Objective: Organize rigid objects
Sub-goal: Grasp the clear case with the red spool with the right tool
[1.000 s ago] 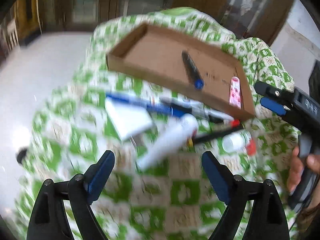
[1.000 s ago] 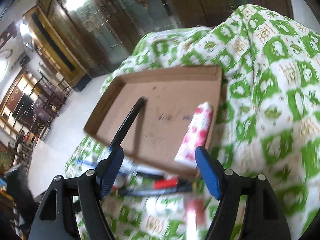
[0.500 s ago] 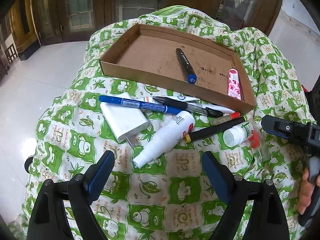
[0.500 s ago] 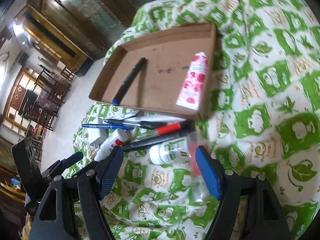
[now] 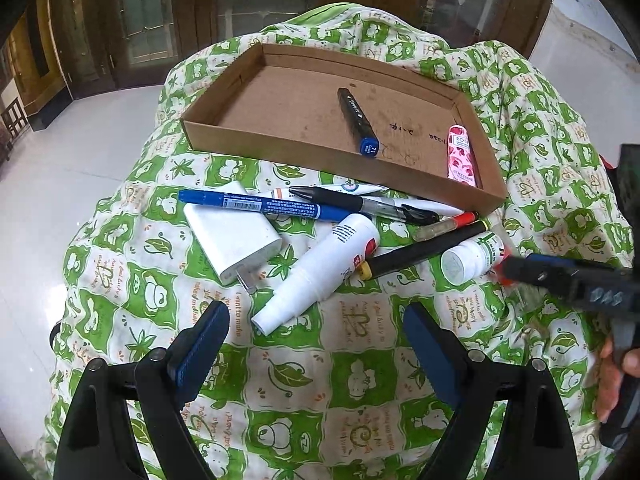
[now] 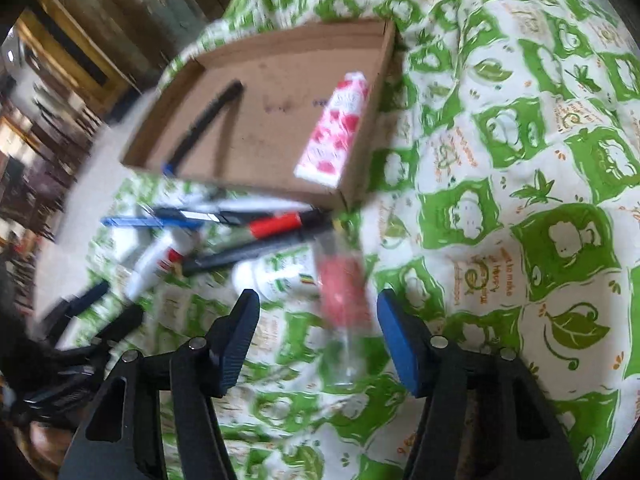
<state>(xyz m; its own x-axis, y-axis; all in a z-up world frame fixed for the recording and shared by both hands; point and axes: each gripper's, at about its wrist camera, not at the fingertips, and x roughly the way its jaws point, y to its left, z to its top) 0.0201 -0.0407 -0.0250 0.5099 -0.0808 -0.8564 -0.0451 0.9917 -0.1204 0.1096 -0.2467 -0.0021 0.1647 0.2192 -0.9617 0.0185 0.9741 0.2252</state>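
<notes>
1. A shallow cardboard tray sits on a green-and-white patterned cloth; what lies under the cloth is hidden.
2. Inside the tray are 2 things: a black marker with a blue cap lying near the middle, and a pink floral tube along the right wall.
3. On the cloth just in front of the tray lies a loose pile: a white charger block, a blue pen resting across its far corner, a black pen, a white spray bottle, a long black marker with a yellow end, and a small white bottle.
4. The left tool hangs above the cloth near the spray bottle, its blue pads wide apart with nothing between them.
5. The right tool points steeply down at a clear tube with a red middle, which lies just right of the small white bottle. Its jaws have just been closing; the tube is between the pads, but they stand apart from it and do not press on it. This view is blurred.
6. In the left view the right tool enters from the right edge, with a person's hand on its handle.
</notes>
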